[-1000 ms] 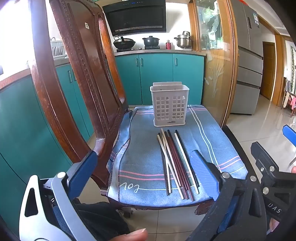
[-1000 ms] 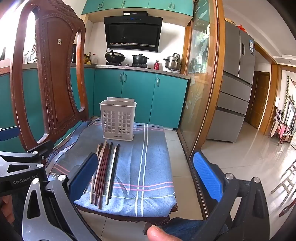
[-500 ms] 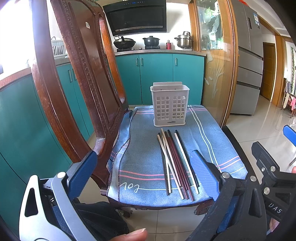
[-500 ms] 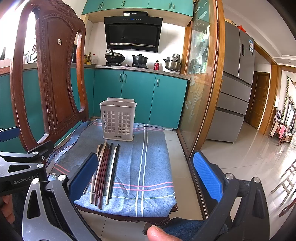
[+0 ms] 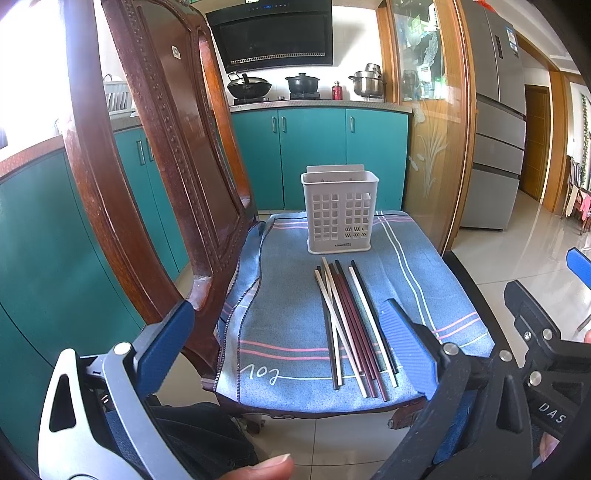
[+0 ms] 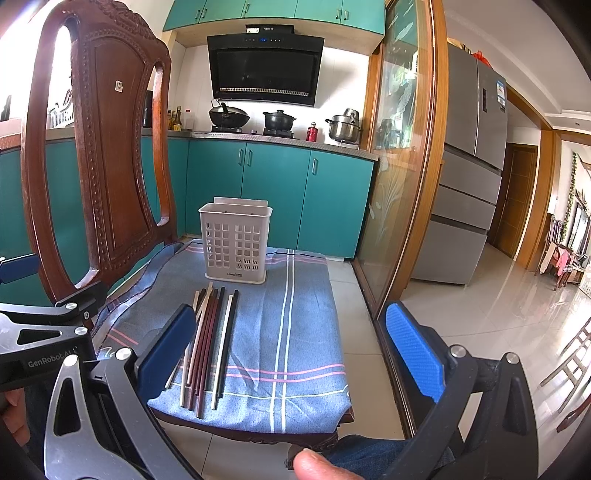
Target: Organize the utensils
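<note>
This is a home kitchen opening onto a living area. A black slanted range hood [image 6: 264, 70] hangs on the white wall above a gas hob carrying a black wok [image 6: 229, 117], a dark lidded casserole pot [image 6: 279, 120] and a shiny steel stockpot [image 6: 344, 127]. Teal cabinet doors with metal bar handles [image 6: 273, 190] run under a grey countertop, and matching teal wall cupboards [image 6: 273, 11] sit overhead. Bottles of oil and sauce [image 6: 176, 120] stand beside the hob. A tall silver multi-door refrigerator [image 6: 469, 177] stands behind a wood-framed etched glass partition [image 6: 402, 147]. Glossy pale floor tiles [image 6: 498, 306] lead to a wooden door [image 6: 517, 199]. A carved dark-wood dining chair [image 6: 110, 147] stands in front.
</note>
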The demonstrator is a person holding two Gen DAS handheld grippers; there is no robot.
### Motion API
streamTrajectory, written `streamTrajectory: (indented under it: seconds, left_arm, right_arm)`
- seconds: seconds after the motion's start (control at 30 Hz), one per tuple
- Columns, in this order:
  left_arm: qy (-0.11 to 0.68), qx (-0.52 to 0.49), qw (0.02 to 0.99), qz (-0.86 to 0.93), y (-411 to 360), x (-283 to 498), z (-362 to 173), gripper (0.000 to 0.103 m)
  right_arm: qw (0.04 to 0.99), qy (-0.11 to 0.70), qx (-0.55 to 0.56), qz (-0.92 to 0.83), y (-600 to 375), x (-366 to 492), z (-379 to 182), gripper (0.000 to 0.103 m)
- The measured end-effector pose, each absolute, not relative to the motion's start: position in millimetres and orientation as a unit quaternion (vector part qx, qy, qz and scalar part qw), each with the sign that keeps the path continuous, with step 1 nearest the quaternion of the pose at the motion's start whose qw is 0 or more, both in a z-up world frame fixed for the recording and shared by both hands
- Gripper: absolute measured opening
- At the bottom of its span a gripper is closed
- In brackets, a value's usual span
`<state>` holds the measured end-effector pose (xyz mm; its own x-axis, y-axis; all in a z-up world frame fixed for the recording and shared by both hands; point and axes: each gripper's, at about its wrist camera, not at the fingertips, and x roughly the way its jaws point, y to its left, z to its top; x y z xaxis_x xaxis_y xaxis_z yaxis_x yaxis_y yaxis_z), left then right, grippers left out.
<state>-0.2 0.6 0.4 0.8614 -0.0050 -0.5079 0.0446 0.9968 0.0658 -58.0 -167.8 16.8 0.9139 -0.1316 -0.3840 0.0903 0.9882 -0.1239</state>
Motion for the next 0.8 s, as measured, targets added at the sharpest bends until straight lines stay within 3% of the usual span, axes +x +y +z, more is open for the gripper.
streamTrajectory:
  seconds: [0.8]
  left_arm:
    - [0.262,0.038,0.964,-0.013,0.8,-0.5,0.5,0.100]
  right_arm:
    - [0.978,0.196,-0.052,-0.057,-168.0,-58.5,22.7,0.101]
